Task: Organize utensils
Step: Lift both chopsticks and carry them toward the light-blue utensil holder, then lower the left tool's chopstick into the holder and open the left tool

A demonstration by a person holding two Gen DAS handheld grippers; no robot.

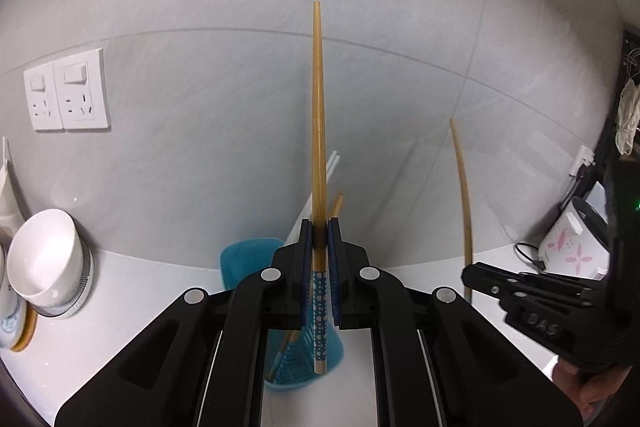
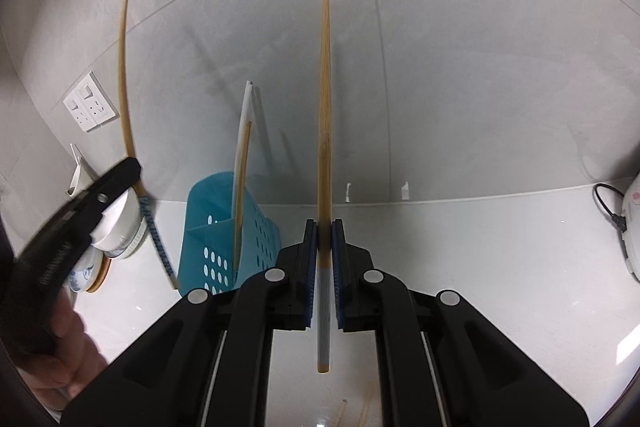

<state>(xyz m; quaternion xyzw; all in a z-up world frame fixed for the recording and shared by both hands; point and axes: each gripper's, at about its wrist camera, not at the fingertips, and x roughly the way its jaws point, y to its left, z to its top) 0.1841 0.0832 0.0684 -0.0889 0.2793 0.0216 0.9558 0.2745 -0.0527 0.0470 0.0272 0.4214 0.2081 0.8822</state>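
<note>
My left gripper is shut on a wooden chopstick with a blue dotted handle, tip pointing up at the wall. Just below and behind it stands the blue perforated utensil holder. My right gripper is shut on a second wooden chopstick with a grey striped handle, also tip up. In the right wrist view the utensil holder stands to the left with a white chopstick and a wooden chopstick in it. The left gripper's body and its blue-handled chopstick show at the far left.
Stacked white bowls on plates sit left of the holder against the wall. Wall sockets are above them. A white rice cooker with a black cord stands at the right. The white countertop runs to the grey tiled wall.
</note>
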